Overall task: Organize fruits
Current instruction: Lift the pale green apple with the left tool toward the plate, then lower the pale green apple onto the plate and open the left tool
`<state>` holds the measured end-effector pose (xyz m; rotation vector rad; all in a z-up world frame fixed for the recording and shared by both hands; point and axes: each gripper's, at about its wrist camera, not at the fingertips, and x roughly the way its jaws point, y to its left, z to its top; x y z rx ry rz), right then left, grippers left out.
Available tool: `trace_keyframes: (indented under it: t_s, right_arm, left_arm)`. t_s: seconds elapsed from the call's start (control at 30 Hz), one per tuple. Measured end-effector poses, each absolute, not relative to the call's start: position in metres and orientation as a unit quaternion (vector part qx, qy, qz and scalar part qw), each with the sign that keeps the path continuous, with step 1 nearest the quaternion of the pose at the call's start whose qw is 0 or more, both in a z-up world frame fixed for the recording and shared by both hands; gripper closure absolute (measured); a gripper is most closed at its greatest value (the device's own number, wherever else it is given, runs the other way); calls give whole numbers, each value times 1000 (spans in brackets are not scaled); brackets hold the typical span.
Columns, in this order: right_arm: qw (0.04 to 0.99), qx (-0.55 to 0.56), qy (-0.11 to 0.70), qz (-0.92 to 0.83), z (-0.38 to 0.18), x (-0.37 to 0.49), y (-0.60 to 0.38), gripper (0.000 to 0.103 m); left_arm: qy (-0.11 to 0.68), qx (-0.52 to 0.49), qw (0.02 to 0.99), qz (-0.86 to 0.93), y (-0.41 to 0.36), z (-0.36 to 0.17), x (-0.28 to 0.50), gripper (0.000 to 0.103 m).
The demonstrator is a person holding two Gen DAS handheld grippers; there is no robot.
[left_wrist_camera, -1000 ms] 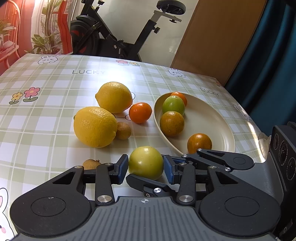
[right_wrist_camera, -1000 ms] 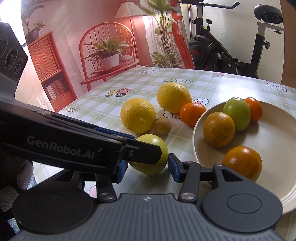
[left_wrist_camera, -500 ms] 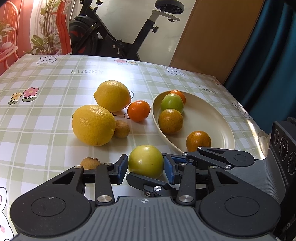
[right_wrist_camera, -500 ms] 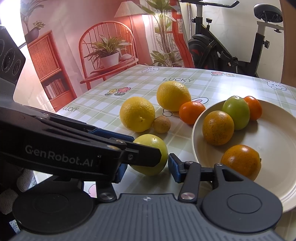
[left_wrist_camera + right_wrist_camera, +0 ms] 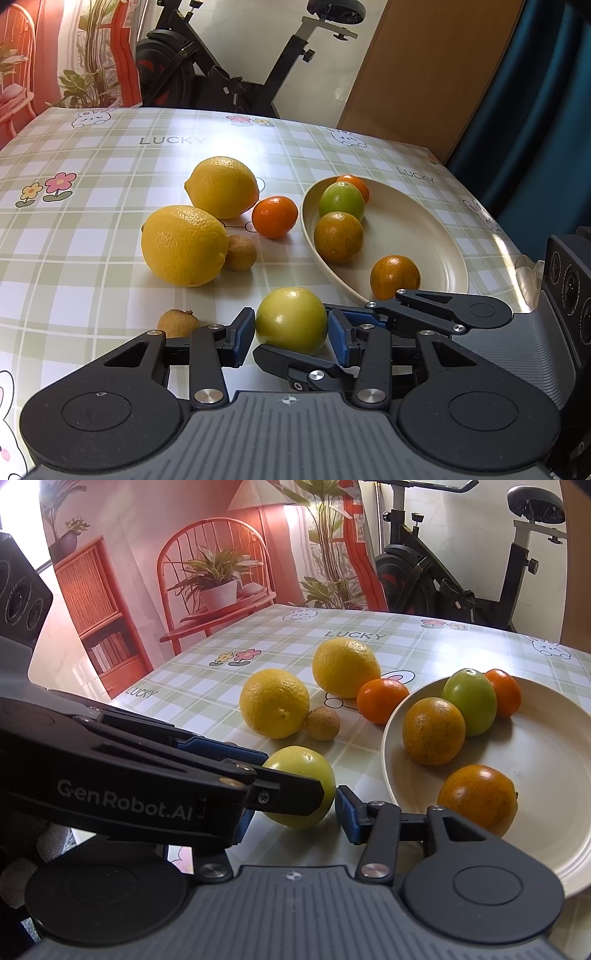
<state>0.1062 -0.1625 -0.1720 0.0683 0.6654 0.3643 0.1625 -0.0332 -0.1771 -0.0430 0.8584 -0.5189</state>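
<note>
Left gripper (image 5: 291, 334): blue-padded fingers (image 5: 243, 334) flank the yellow-green fruit (image 5: 291, 320), one pad on each side. Pads sit at or just off its skin; cannot tell whether they pinch it. The fruit rests on the worktop (image 5: 74, 236).

Right gripper (image 5: 291, 808): comes at the same fruit (image 5: 306, 775) from the other side, its near finger crossing under the left one. Right-hand pad (image 5: 347, 818) stands just clear of the fruit with a thin gap showing; the other pad is mostly hidden behind the left gripper's arm. Fingers read as spread around the fruit, not pressed on it.

Just left of the left fingers, a small brown fruit (image 5: 178, 323). Farther out on the checked cloth: two lemons (image 5: 184, 245) (image 5: 222, 186), another small brown fruit (image 5: 241, 252) touching the nearer lemon, and a mandarin (image 5: 274, 216) between the far lemon and the plate.

Plate (image 5: 424, 236), cream, right of the loose fruit, holds four pieces: a speckled orange (image 5: 338, 236), a green fruit (image 5: 341, 199), a small orange one (image 5: 356, 184) behind it, and another orange (image 5: 394, 277) near the front rim.

An exercise bike (image 5: 240, 62) stands beyond the worktop.
</note>
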Motion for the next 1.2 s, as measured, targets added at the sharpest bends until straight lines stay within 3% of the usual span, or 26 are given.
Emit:
trace_keyframes:
  t_s: [1.2]
  right_arm:
    - [961, 103, 244, 74, -150, 87, -218, 54]
  left_arm:
    - [356, 59, 883, -301, -104, -147, 169, 56]
